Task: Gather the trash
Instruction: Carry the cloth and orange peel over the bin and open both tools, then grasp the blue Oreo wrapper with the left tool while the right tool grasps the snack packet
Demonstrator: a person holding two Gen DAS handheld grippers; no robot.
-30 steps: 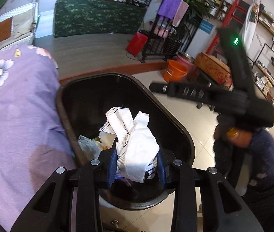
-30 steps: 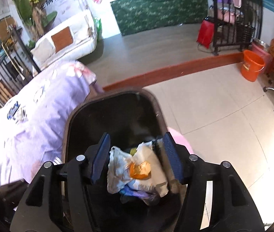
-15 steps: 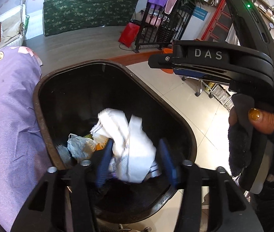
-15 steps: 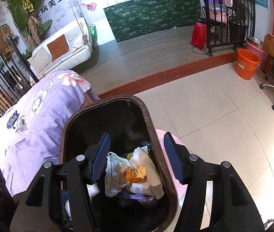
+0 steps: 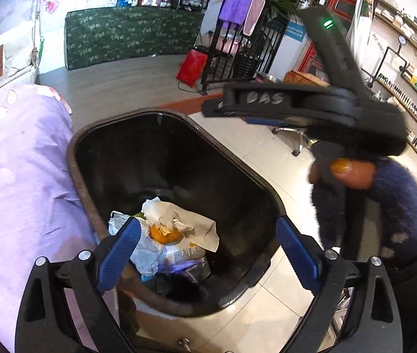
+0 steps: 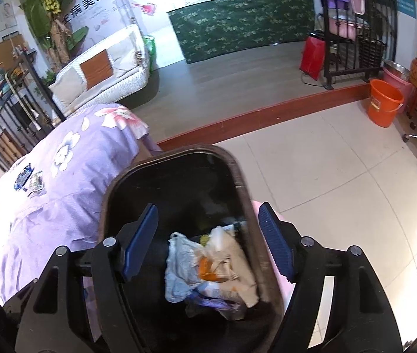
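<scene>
Two claws, both empty. Left claw (image 5: pixel 207 253) hangs with its blue pads spread wide above the near rim of the black trash bin (image 5: pixel 238 158); right claw (image 6: pixel 208 241) is likewise spread over the same bin, nothing between its pads. A person's hand (image 5: pixel 346 173) grips the right claw's handle, seen from the left wrist view.

Trash pile (image 5: pixel 167 241) lies at the bin's bottom, toward the near wall: crumpled white tissue (image 5: pixel 196 223) on top, an orange peel or scrap (image 5: pixel 163 234) resting on it, a pale plastic bag (image 5: pixel 146 254) beside, printed wrapper and something purple beneath.

Handling judgement: all light, soft, crushable; nothing fragile. Tissue compresses and tears easily, best pinched at a bunched fold, not a loose corner. Plastic bag is slippery; take a gathered wad. Orange scrap looks moist and may slide out.

Bin stands touching the purple floral bedspread (image 6: pixel 70 170), on the tiled floor (image 6: pixel 340 176). More trash may lie elsewhere; cannot tell.
</scene>
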